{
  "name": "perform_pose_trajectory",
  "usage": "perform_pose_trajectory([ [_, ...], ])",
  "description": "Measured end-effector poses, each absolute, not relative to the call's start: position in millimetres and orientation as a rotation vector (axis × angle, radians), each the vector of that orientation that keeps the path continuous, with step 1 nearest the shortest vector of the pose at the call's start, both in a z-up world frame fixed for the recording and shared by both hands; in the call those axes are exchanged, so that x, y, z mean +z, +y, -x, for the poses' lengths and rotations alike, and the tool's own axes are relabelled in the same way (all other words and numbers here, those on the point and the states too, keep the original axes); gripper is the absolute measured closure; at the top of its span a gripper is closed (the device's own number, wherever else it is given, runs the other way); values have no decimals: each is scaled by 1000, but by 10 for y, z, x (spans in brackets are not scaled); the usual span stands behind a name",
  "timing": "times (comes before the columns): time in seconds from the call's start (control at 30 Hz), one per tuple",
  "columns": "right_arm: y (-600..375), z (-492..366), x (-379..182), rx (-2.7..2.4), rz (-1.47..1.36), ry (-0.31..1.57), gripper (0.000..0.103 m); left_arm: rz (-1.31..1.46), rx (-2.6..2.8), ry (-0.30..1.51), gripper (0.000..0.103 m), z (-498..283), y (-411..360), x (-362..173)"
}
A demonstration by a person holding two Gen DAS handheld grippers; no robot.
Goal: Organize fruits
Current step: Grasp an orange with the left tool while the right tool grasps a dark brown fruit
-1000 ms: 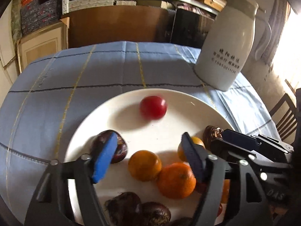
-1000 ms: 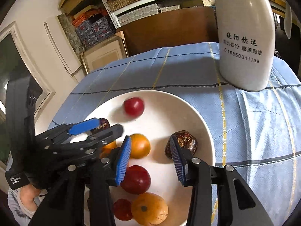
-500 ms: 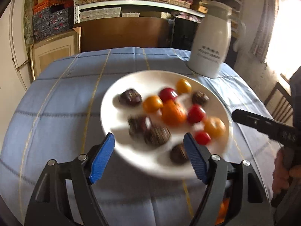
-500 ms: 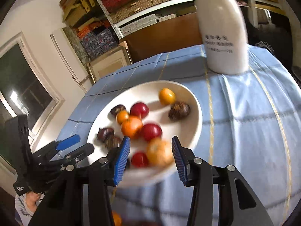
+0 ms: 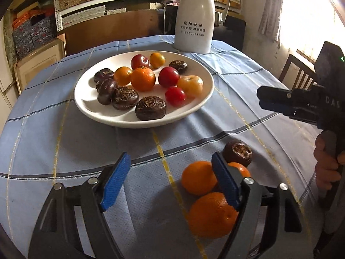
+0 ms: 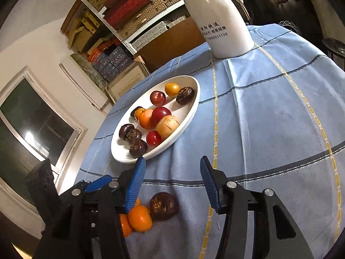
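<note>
Left gripper [image 5: 170, 185], bottom of the left view: jaws wide apart, nothing between them, held above the cloth. Right gripper [image 6: 171, 185]: same, gaping and empty, bottom centre of its view.

Loose fruit sits nearest, lower right of the left view: three oranges [image 5: 212, 214] bunched together with one dark brown fruit [image 5: 237, 153] touching the back of the pile. Likely the batch waiting to go onto the plate, which would explain both tools hanging open just over it.

The left tool's right finger cuts across the pile; the third orange is mostly hidden behind it. In the right view the pile is partly blocked by that tool's left finger.

Mid frame: white plate [image 5: 194, 112] holding the sorted mix of red, orange, yellow and dark fruit.

Far, top centre: white jug [image 5: 195, 17] on the blue tablecloth [image 5: 64, 142]. Top of the jug is cropped in the right view.
</note>
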State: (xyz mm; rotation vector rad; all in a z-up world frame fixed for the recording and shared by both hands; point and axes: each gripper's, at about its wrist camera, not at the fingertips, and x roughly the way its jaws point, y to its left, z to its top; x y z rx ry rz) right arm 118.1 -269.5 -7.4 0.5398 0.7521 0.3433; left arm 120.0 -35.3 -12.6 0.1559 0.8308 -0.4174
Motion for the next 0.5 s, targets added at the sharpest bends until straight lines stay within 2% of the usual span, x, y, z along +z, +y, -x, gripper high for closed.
perform_pose_trajectory([
  [0.07, -2686, -1187, -87, 338, -536, 763, 50, -154, -410, 830, 18, -1205, -322, -143],
  [0.4, -2596, -1124, -75, 348, -484, 771, 49, 31, -322, 796, 20, -1218, 231, -77],
  [0.43, -2591, -1123, -78, 349, -483, 772, 49, 28, -327, 803, 21, -1207, 223, -97],
  [0.5, -2598, -1124, -95, 345, -484, 777, 49, 16, -334, 825, 30, -1210, 194, -145],
])
